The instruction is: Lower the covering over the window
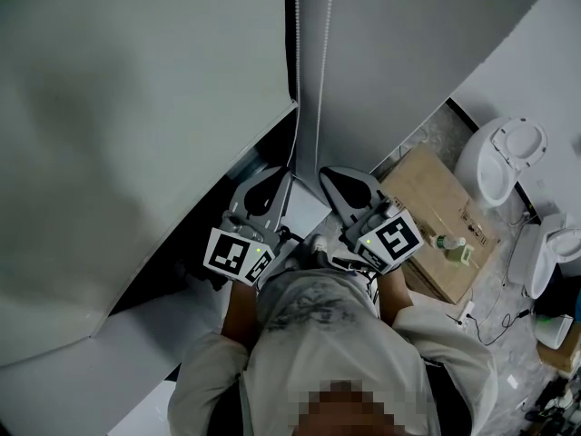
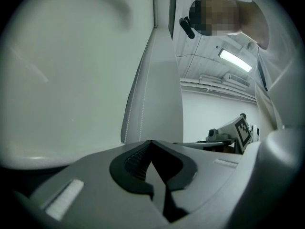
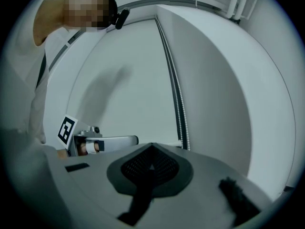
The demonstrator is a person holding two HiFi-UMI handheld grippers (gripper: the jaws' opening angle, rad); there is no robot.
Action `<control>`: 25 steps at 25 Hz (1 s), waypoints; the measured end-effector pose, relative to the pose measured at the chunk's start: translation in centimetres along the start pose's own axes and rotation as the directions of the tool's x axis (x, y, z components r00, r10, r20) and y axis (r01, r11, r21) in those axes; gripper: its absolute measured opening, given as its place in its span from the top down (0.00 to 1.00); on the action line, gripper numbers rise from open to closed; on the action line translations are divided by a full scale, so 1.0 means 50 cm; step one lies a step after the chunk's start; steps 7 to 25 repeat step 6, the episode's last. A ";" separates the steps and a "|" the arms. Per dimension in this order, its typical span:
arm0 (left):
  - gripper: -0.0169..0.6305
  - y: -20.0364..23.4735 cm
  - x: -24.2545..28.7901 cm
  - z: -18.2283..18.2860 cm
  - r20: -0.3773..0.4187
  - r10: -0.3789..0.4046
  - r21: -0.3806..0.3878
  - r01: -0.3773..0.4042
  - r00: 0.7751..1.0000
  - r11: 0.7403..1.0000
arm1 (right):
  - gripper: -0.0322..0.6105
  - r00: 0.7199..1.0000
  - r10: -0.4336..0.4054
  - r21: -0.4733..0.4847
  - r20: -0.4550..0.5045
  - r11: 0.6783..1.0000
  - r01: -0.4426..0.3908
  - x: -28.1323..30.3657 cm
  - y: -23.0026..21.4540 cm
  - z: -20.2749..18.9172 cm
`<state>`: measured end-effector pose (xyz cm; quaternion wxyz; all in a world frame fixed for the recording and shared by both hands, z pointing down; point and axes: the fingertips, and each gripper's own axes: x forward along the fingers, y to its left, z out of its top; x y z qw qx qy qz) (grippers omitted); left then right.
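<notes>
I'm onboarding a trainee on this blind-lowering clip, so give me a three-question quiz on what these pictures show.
1. True or false: the fingers of the left gripper stand wide apart.
2. What hangs beside the left-hand blind? A) a bead chain B) a thick rope C) a ribbon
3. Fill in: the cardboard box lies to the ____ of the person.
Key: 1 false; 2 A; 3 right.

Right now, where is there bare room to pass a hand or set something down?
Free: the pale surface left of the person's sleeve, and the floor strip between cardboard box and wall. Crowded: left gripper and right gripper, both shut, beside the bead chain.
</notes>
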<state>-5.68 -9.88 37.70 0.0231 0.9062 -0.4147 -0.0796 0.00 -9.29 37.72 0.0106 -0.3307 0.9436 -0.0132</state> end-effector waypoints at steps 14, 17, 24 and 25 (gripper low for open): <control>0.96 0.012 0.012 0.004 0.003 -0.004 0.000 0.004 1.000 1.000 | 0.93 1.000 -0.003 -0.006 0.002 1.000 0.003 0.012 -0.010 0.005; 0.96 0.012 0.012 0.004 0.003 -0.004 0.000 0.004 1.000 1.000 | 0.93 1.000 -0.003 -0.006 0.002 1.000 0.003 0.012 -0.010 0.005; 0.96 0.012 0.012 0.004 0.003 -0.004 0.000 0.004 1.000 1.000 | 0.93 1.000 -0.003 -0.006 0.002 1.000 0.003 0.012 -0.010 0.005; 0.96 0.012 0.012 0.004 0.003 -0.004 0.000 0.004 1.000 1.000 | 0.93 1.000 -0.003 -0.006 0.002 1.000 0.003 0.012 -0.010 0.005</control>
